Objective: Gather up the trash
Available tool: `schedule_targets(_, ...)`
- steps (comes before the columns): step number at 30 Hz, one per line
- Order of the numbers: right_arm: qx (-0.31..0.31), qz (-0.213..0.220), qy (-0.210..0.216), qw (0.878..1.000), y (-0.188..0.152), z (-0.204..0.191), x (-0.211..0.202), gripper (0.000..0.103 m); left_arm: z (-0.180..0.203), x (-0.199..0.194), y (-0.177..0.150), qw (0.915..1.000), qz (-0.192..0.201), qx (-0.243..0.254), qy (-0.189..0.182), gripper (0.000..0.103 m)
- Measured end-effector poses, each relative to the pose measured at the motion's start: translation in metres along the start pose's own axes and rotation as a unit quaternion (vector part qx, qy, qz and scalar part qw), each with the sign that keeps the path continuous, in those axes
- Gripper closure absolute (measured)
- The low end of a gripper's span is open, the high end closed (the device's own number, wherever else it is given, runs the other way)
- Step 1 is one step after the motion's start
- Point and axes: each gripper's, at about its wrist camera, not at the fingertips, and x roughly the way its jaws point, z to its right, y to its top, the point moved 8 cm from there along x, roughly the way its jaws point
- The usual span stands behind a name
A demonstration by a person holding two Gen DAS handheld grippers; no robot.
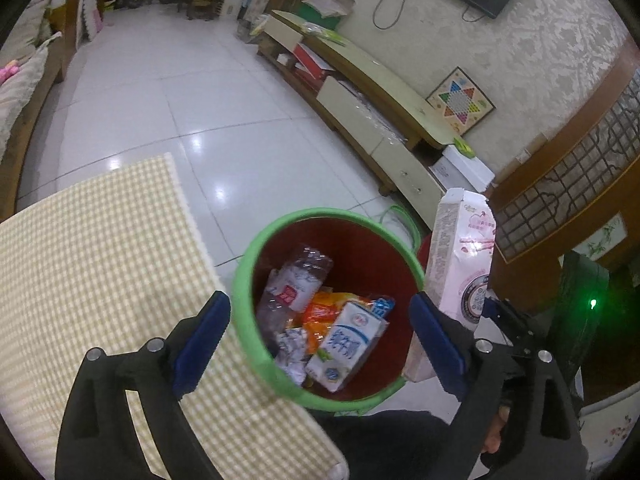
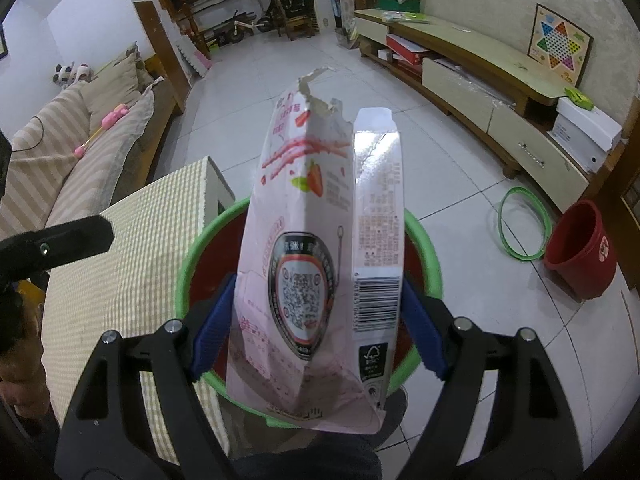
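A red bin with a green rim (image 1: 244,280) stands on the floor beside the checked table; it holds a crushed bottle (image 1: 296,284), a milk carton (image 1: 346,344), an orange wrapper and crumpled foil. My left gripper (image 1: 320,344) is open and empty, above the bin's near side. My right gripper (image 2: 316,324) is shut on a pink torn-open carton (image 2: 316,240) and holds it upright over the bin (image 2: 424,248). The carton also shows in the left wrist view (image 1: 460,264) at the bin's right rim.
The checked yellow tablecloth (image 1: 100,260) covers the table left of the bin. A second red bucket (image 2: 580,256) and a green hoop (image 2: 520,224) lie on the tiled floor at right. A low TV cabinet (image 2: 480,80) runs along the wall; a sofa (image 2: 80,140) is at left.
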Motion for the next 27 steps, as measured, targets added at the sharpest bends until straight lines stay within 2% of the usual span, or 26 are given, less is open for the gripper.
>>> schedule_targets(10, -0.019, -0.004, 0.017, 1.0, 0.004, -0.041, 0.009, 0.025, -0.054, -0.042, -0.005, 0.9984, 0.029, -0.037, 0.032, 0.008)
schedule_targets(17, -0.019, 0.006, 0.016, 1.0, 0.007, -0.057, 0.001, 0.006, -0.08, -0.065, -0.011, 0.9968, 0.04, -0.05, 0.047, 0.008)
schedule_targets(21, -0.024, 0.01, 0.01, 1.0, 0.008, -0.068, -0.008, 0.005, -0.089, -0.082, -0.017, 0.9958, 0.052, -0.054, 0.052, 0.008)
schedule_targets(27, -0.041, 0.032, 0.003, 0.999, 0.011, -0.095, -0.029, 0.005, -0.105, -0.117, -0.023, 0.9919, 0.079, -0.057, 0.081, 0.008)
